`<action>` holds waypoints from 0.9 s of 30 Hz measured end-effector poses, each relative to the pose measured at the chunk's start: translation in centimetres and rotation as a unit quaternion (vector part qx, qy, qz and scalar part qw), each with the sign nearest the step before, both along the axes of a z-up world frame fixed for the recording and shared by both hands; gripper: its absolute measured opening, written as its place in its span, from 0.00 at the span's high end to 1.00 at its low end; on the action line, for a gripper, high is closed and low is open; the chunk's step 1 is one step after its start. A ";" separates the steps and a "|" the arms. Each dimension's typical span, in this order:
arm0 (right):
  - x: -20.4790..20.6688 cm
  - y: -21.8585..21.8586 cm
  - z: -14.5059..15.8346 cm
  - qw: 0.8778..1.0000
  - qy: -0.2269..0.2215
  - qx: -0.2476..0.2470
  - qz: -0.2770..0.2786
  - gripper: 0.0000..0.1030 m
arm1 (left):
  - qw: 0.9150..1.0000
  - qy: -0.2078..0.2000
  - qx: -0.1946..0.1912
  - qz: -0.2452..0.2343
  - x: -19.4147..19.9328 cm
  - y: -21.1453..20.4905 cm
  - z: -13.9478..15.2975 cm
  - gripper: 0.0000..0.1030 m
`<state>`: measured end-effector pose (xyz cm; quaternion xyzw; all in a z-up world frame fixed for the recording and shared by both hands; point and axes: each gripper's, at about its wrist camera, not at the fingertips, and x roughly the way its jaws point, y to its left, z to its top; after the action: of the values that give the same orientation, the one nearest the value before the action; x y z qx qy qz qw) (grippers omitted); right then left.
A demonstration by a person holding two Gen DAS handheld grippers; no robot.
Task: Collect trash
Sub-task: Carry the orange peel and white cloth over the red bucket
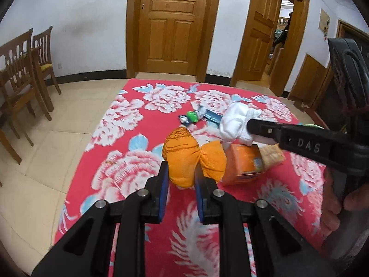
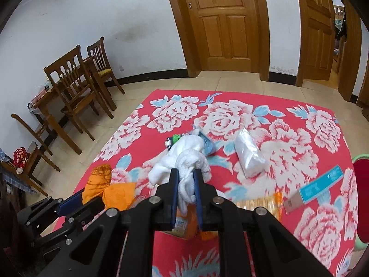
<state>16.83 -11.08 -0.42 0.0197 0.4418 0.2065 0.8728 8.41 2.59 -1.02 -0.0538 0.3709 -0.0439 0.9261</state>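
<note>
**Two pieces of trash in hand above the red floral blanket**

1. Red blanket with white and pink peony pattern (image 2: 288, 138), spread on the tiled floor. It carries the remaining litter: a clear plastic bag (image 2: 249, 159) toward the middle, a long teal and white carton (image 2: 320, 187) near the right edge, an orange box (image 1: 244, 164) and a pack of biscuits (image 2: 260, 202) toward the near edge, and small green and blue wrappers (image 1: 192, 116) toward the far edge.

2. Crumpled orange mesh wrapper, pinched at a waist like a bow (image 1: 184, 157). It is clamped between the blue pads of the left gripper (image 1: 180, 180). Its long axis runs left to right across the jaws, with the bulkier lobe to the left.

3. Wadded white cloth or tissue bundle (image 2: 184, 164). It is clamped in the right gripper (image 2: 186, 187), the jaws nearly together on a thin fold. The bulk hangs forward of the tips, its long axis along the fingers, pointing away.

Handling note: both grips look slim, so keep both clamps firm, carry level and avoid swinging. The bin is likely the green-rimmed vessel at the right edge (image 2: 362, 157).
</note>
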 end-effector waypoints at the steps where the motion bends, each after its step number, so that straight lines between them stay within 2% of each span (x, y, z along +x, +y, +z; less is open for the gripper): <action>1: -0.4 -0.1 0.1 1.000 0.000 -0.001 0.001 0.86 | 1.000 -0.002 -0.005 -0.004 -0.4 -0.2 0.1 0.81; 11: -5.0 -2.2 1.0 1.000 -0.022 -0.010 0.000 0.86 | 0.999 -0.024 -0.027 -0.029 -3.5 -2.5 1.0 0.81; 16: -6.2 -3.6 1.1 1.000 -0.023 -0.010 -0.012 0.86 | 0.998 -0.040 -0.009 -0.046 -4.9 -4.3 1.9 0.81; 23: -7.2 -6.0 2.2 0.998 -0.042 0.007 -0.044 0.86 | 0.997 -0.043 -0.012 -0.066 -5.1 -6.0 2.7 0.80; 27: -7.5 -7.9 2.0 0.997 -0.036 0.009 -0.065 0.86 | 0.996 -0.038 -0.016 -0.081 -4.8 -7.4 2.4 0.80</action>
<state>9.37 -18.97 1.55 0.0483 0.4065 0.1541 0.8993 3.63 -4.86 1.39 -0.0362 0.3374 -0.1267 0.9321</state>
